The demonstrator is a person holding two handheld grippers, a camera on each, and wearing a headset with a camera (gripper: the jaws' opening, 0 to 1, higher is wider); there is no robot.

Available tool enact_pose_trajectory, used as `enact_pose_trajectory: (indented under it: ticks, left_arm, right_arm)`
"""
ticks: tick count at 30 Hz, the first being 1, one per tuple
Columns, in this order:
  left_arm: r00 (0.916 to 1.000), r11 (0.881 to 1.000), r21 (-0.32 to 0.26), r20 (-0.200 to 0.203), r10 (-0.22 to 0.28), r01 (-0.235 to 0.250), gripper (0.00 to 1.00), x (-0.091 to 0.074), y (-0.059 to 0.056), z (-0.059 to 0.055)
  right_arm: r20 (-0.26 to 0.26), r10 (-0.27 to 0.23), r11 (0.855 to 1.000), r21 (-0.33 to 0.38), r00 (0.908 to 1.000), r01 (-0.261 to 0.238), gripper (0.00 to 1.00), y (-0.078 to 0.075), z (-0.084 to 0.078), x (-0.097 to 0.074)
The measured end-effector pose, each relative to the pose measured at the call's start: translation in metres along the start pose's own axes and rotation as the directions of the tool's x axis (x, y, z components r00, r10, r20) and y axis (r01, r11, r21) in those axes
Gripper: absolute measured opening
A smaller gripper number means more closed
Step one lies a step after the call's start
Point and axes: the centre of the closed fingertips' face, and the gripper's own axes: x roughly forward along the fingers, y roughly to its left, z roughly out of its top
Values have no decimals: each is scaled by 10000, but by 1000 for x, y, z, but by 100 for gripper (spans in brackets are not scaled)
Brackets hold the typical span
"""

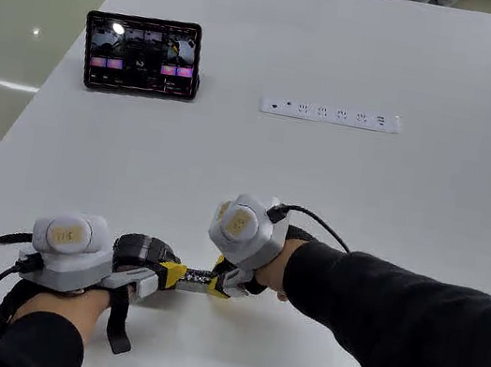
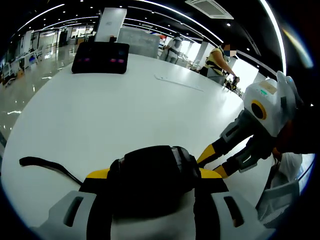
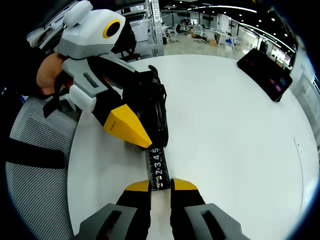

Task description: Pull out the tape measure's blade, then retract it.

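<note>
Currently the left gripper (image 2: pixel 154 176) is clamped around the tape measure (image 3: pixel 150 107) case, low on the white table (image 1: pixel 339 191) at about 7 o'clock in the head view. The right gripper (image 3: pixel 160 186) pinches the free end of the blade (image 3: pixel 158 165). A short length is out, with the case at 12 o'clock of those jaws in the right gripper view.

Risks, as we judge them:
1. The pinch sits right at the blade's tip, so a harder pull could slip it free. The spring would then whip the blade back into the case.
2. The rounded case could twist in the left jaws if the pull runs off-axis from the mouth, and the blade could kink.
3. On retraction, letting go all at once would slam the hook against the case. We would feed it back under hold.

Writing: numerals 2, 3, 4, 5 read on the black blade face. We find no legible brand on the case. The tablet (image 1: pixel 142 54) at 11 o'clock has a lit screen, its text too small to read. The power strip (image 1: pixel 330 114) at 12 o'clock has no readable markings.
</note>
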Motion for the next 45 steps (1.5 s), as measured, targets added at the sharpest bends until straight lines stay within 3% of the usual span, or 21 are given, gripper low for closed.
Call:
enact_pose_trajectory:
  ticks: [28, 45]
  left_arm:
    - [10000, 9999, -97, 35, -32, 32, 61, 0, 0, -1]
    - [9999, 9998, -179, 80, -88, 90, 61, -2, 0, -1]
  right_arm:
    - [-18, -41, 10000, 87, 10000, 41, 10, 4, 9, 6]
    - [307, -1, 9998, 174, 9995, -4, 10, 6, 17, 10]
